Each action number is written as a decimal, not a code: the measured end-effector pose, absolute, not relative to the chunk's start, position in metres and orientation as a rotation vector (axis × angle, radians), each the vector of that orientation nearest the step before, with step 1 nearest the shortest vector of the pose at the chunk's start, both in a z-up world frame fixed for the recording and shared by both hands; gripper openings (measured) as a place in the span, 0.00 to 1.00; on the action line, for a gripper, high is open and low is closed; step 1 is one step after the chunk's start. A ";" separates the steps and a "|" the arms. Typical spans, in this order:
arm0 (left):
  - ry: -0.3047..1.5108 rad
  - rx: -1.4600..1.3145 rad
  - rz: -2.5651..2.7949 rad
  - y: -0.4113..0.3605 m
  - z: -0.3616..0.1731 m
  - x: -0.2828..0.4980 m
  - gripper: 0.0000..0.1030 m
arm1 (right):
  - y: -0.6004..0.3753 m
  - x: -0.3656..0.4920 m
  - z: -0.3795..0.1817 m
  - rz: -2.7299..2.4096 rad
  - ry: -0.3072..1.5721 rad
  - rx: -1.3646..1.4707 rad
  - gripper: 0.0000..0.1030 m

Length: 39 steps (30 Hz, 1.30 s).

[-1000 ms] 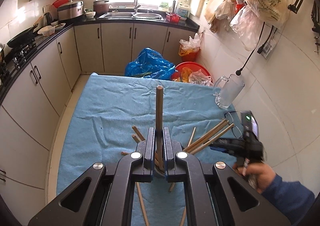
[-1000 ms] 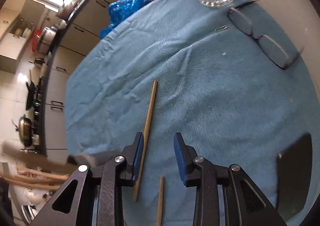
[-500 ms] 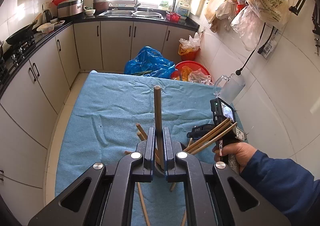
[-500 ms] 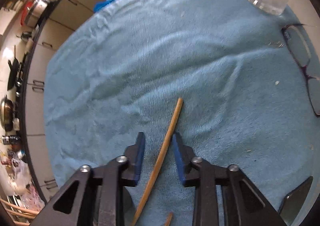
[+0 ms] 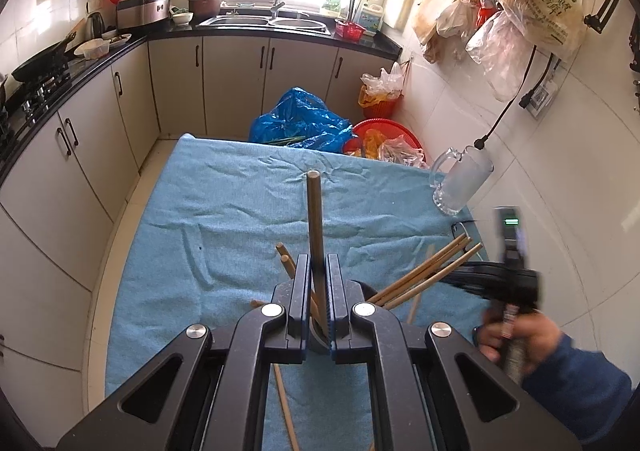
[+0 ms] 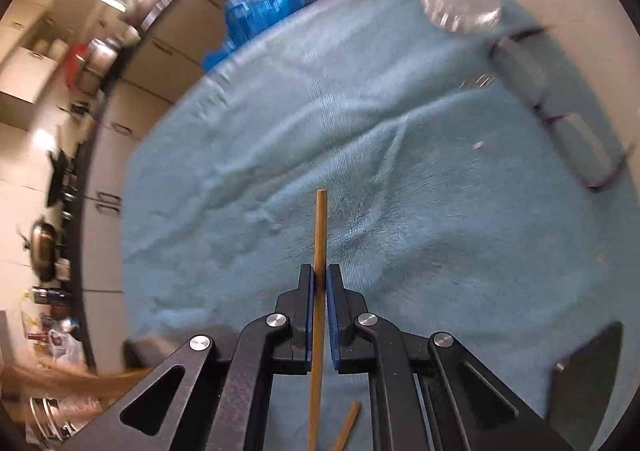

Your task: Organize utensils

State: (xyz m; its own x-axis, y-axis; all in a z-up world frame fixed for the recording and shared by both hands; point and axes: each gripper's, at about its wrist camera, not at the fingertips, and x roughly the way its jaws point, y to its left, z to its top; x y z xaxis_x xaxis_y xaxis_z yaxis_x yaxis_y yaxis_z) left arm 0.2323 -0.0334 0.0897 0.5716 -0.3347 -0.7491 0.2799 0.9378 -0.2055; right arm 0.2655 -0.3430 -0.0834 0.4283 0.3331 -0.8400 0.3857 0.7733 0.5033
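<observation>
1. The job looked partly done. In the left wrist view several chopsticks (image 5: 424,277) already stood fanned out of a dark holder (image 5: 318,339) that was mostly hidden behind the left gripper (image 5: 319,271). At least two more sticks still lay loose on the blue cloth (image 5: 224,211) covering the bench, one of them running out under the left gripper's frame at the lower edge.

2. The left gripper's fingers were shut tight on something at the holder. A dark brown stick (image 5: 314,219) rose upright between them, though whether they gripped that stick or the holder's rim could not be told.

3. The right gripper (image 6: 319,283) had just been closing. Its blue-padded fingers were clamped on a single light wooden chopstick (image 6: 320,227), which ran straight through the gap and stuck out well ahead of the tips. It appeared lifted clear of the cloth, but blur made that uncertain.

4. Another chopstick end (image 6: 347,425) showed on the cloth below the right gripper, still to be collected.

5. The held chopstick was thin, straight, pale tan and blunt at its far end. It would likely pivot in a narrow pinch.

6. What remained, as a judgement, was to carry this stick to the holder, drop it in, then gather the loose ones. A glass mug (image 5: 460,187) and a pair of spectacles (image 6: 560,123) sat well away at the cloth's far side.
</observation>
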 end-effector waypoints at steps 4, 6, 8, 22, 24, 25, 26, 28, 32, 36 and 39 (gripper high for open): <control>0.899 -0.060 -0.361 -0.038 0.086 0.232 0.06 | -0.348 0.226 -0.037 0.000 1.006 0.739 0.06; 0.898 -0.058 -0.360 -0.040 0.085 0.231 0.06 | -0.344 0.203 -0.013 0.021 0.926 0.721 0.06; 0.900 -0.050 -0.353 -0.042 0.082 0.232 0.06 | -0.337 0.178 0.015 0.030 0.844 0.674 0.06; 0.913 -0.044 -0.343 -0.047 0.070 0.233 0.06 | -0.319 0.097 0.157 0.096 0.537 0.548 0.06; 0.917 -0.045 -0.342 -0.048 0.067 0.233 0.06 | -0.310 0.099 0.166 0.107 0.527 0.531 0.06; 0.921 -0.045 -0.342 -0.047 0.066 0.233 0.06 | -0.305 0.101 0.166 0.113 0.530 0.528 0.06; 0.923 -0.045 -0.341 -0.047 0.065 0.234 0.06 | -0.300 0.106 0.165 0.122 0.537 0.527 0.06; 0.925 -0.043 -0.339 -0.047 0.064 0.234 0.06 | -0.291 0.115 0.160 0.123 0.535 0.514 0.06; 0.929 -0.047 -0.337 -0.045 0.063 0.234 0.06 | -0.265 0.140 0.141 0.118 0.570 0.456 0.06; 0.929 -0.043 -0.334 -0.046 0.062 0.234 0.06 | -0.244 0.163 0.111 0.117 0.658 0.415 0.06; 0.927 -0.045 -0.332 -0.045 0.062 0.234 0.06 | -0.235 0.172 0.093 0.115 0.701 0.400 0.06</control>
